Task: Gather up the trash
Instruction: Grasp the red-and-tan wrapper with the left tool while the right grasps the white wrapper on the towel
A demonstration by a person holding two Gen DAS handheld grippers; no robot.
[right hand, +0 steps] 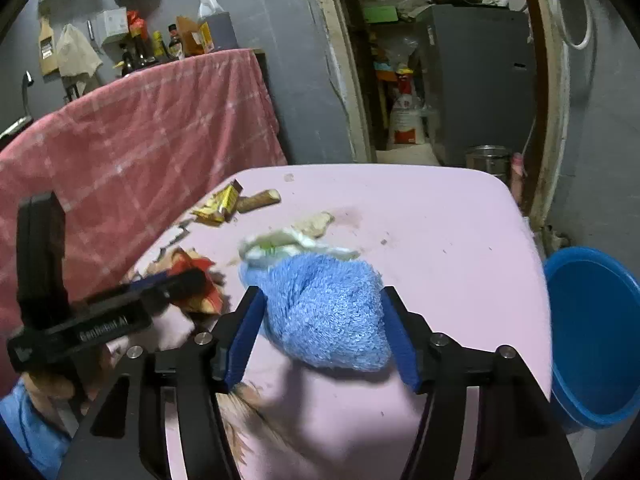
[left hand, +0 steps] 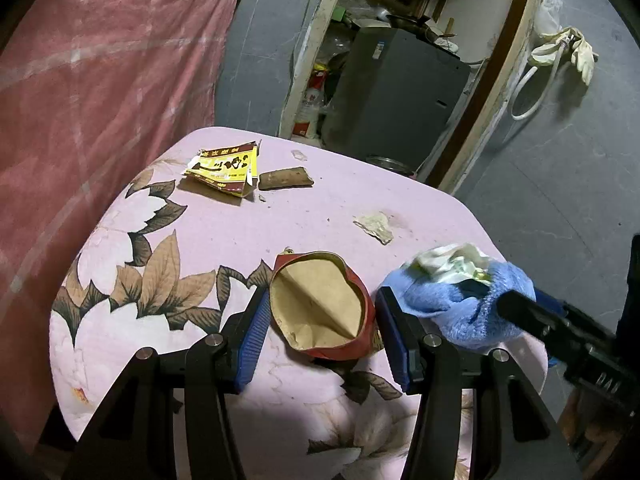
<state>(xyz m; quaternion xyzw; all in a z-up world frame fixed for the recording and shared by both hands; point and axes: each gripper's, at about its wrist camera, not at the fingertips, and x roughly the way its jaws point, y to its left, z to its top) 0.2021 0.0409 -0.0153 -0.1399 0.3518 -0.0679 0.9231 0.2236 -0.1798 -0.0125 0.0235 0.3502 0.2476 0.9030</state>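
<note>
Item 1, nearest the lens: left tool [left hand: 320,320], fingers spread either side of a red paper pouch [left hand: 320,308] that lies open-mouthed on the desk [left hand: 200,232]. The left pad looks to touch the pouch's edge; the right pad stands just beside it. Not yet pinched.

Item 2: right tool [right hand: 324,328], fingers spread around a bunched blue cloth [right hand: 324,312]; whether the pads press it cannot be told. Crumpled white and green wrapper [right hand: 296,244] sits against the cloth's far edge.

Item 3, far left of desk: yellow torn packet [left hand: 224,172], uncollected.

Item 4, just right of the packet: brown stick-shaped scrap [left hand: 285,179], uncollected.

Item 5, middle right: pale torn scrap [left hand: 374,227], uncollected, with small crumbs scattered near it.

Item 6, off the desk's right edge: blue basin [right hand: 592,336], its visible interior bare; whether it is the trash receptacle cannot be told.

Assessment: early stage. Every visible piece remains on the desk; nothing shows as gathered.
</note>
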